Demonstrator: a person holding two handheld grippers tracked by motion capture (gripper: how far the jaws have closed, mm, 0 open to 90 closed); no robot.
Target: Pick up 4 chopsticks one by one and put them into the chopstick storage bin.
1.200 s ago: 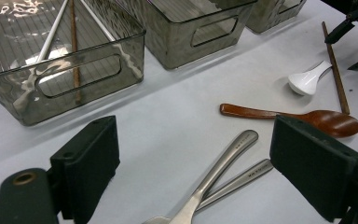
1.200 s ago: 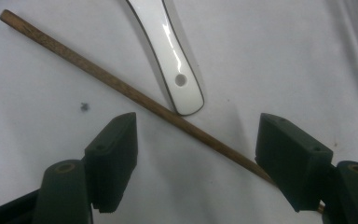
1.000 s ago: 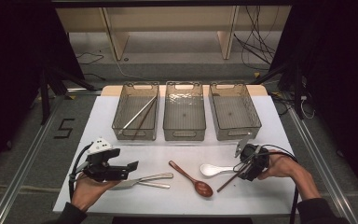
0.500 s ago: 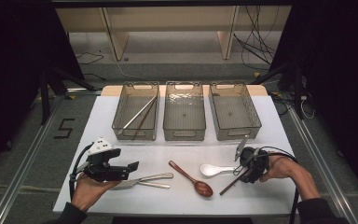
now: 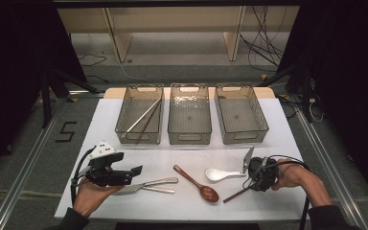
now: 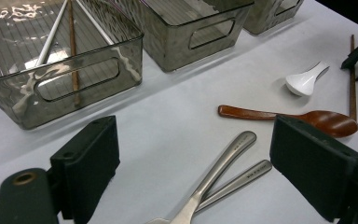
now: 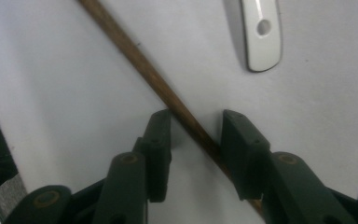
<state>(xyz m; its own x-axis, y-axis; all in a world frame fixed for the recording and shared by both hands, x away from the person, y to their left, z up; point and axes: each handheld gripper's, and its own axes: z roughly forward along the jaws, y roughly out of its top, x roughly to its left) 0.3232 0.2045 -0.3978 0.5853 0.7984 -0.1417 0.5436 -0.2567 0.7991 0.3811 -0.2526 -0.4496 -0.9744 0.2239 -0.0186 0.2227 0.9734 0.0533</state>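
On the tabletop point(image 5: 287, 143) my right claw point(image 7: 196, 128) sits directly over the brown chopstick point(image 7: 135, 58), which lies flat and runs on a diagonal between its jaws, up and away to the claw's left. The jaws have just been closing around it; I see a slim gap on each side, so I judge it not yet gripped. The white spoon point(image 7: 261, 35) lies ahead, to the claw's right. My left claw point(image 6: 196, 158) hangs wide open, empty, above the metal cutlery point(image 6: 223, 161), well apart.
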